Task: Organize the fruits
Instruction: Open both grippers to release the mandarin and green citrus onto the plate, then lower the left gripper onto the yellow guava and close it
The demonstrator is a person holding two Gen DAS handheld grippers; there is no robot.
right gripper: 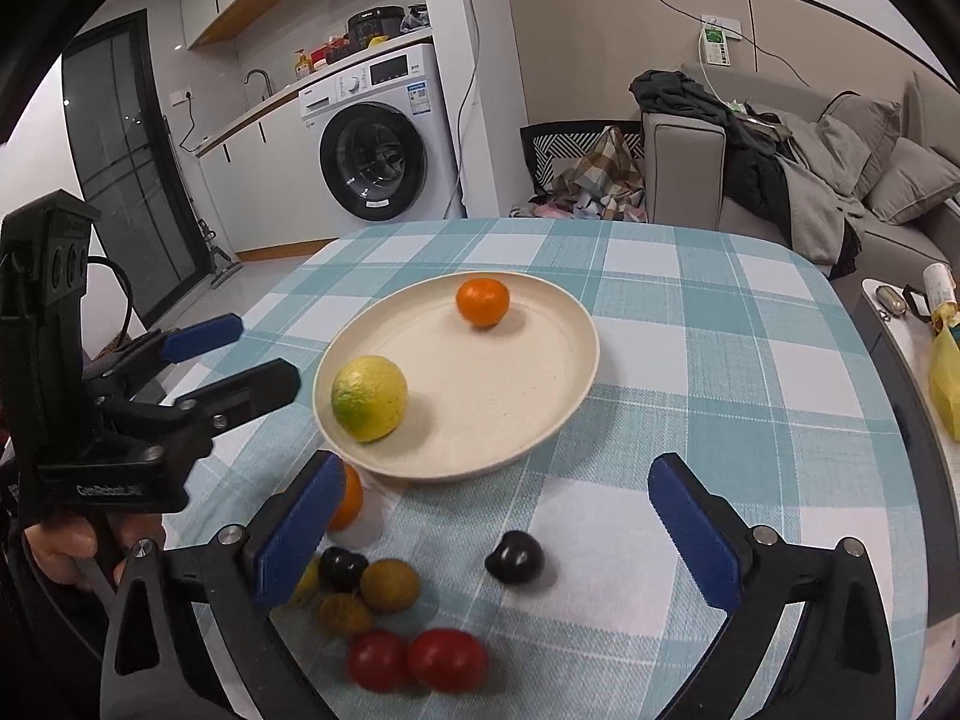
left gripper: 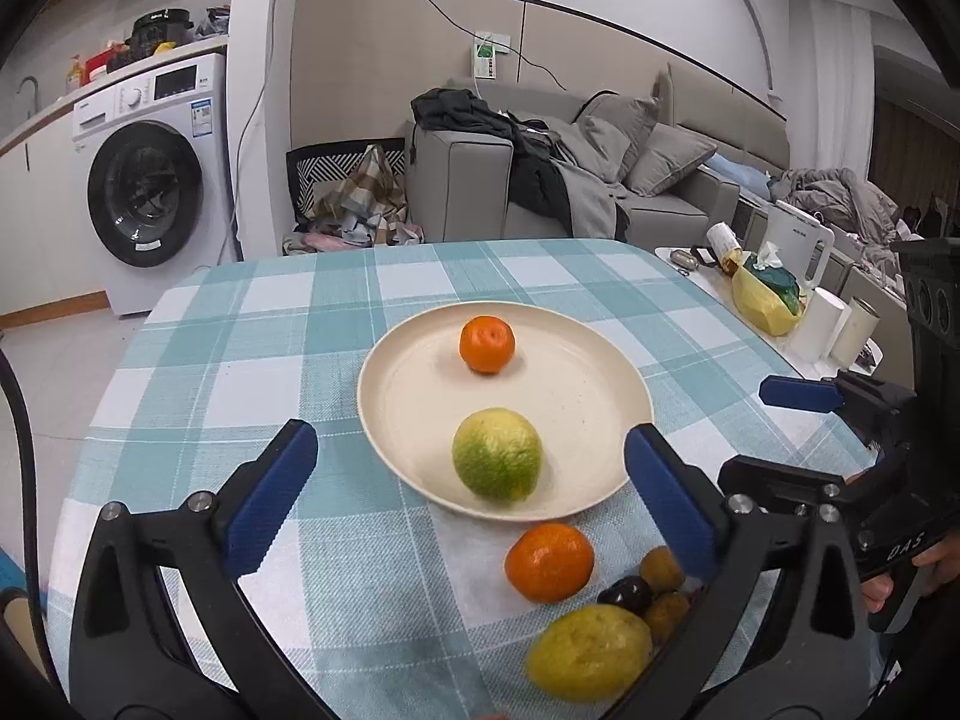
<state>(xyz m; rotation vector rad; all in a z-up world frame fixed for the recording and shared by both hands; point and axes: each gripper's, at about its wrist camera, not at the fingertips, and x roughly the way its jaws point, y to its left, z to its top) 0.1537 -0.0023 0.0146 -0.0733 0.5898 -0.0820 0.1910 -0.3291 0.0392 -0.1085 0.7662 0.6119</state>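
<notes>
Left wrist view: the left tongs (left gripper: 471,483) are gaping wide and empty over the plate (left gripper: 594,414), a green-yellow lemon (left gripper: 497,455) sitting between their fingers. The right tongs (right gripper: 498,531) are hanging open too, a dark plum (right gripper: 515,557) lying loose on the surface between them.

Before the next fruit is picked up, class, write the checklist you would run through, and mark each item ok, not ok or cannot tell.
1. Left gripper open and empty: ok.
2. Right gripper open and empty: ok.
3. Plate has free room beside the lime and the far orange: ok.
4. Near orange on the cloth, clear of the plate rim: ok.
5. All fruit on the plate: not ok; tomatoes and dark plum lie on the cloth.
6. Fruit count under the grippers: cannot tell.
</notes>
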